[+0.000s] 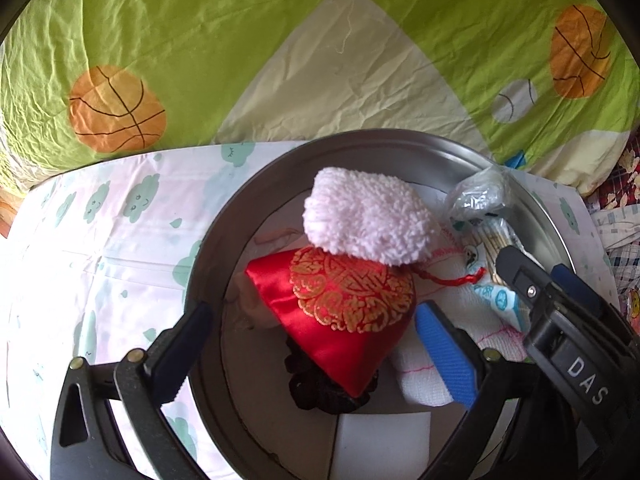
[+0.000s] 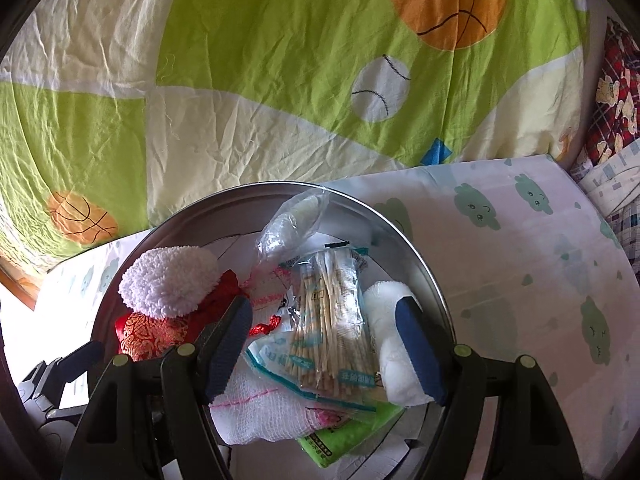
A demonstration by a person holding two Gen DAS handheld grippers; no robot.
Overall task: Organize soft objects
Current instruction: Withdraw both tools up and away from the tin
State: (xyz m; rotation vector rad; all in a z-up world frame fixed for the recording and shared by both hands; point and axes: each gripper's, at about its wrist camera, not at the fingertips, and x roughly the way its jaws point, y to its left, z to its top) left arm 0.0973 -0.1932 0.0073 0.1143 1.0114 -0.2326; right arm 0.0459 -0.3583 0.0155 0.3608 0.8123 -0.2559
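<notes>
A round metal tin (image 1: 208, 248) (image 2: 424, 264) holds a fluffy pink pouch (image 1: 368, 216) (image 2: 172, 280) lying on a red satin pouch with a gold pattern (image 1: 340, 312) (image 2: 152, 332). A black scrunchie (image 1: 316, 392) peeks out under the red pouch. My left gripper (image 1: 312, 356) hangs open over the tin, with the red pouch between and below its fingers. My right gripper (image 2: 324, 348) (image 1: 560, 300) is open over a packet of toothpicks (image 2: 332, 328) that lies on white gauze cloth (image 2: 256, 408) (image 1: 424, 384). A white roll (image 2: 392, 356) sits beside its right finger.
In the tin there are also a crumpled clear plastic bag (image 2: 288, 224) (image 1: 476, 196) and a green packet (image 2: 348, 436). The tin rests on a white sheet with green clouds (image 2: 520, 260) (image 1: 100, 240). A green quilt with basketballs (image 1: 200, 40) rises behind; plaid fabric (image 2: 616, 80) lies at the right.
</notes>
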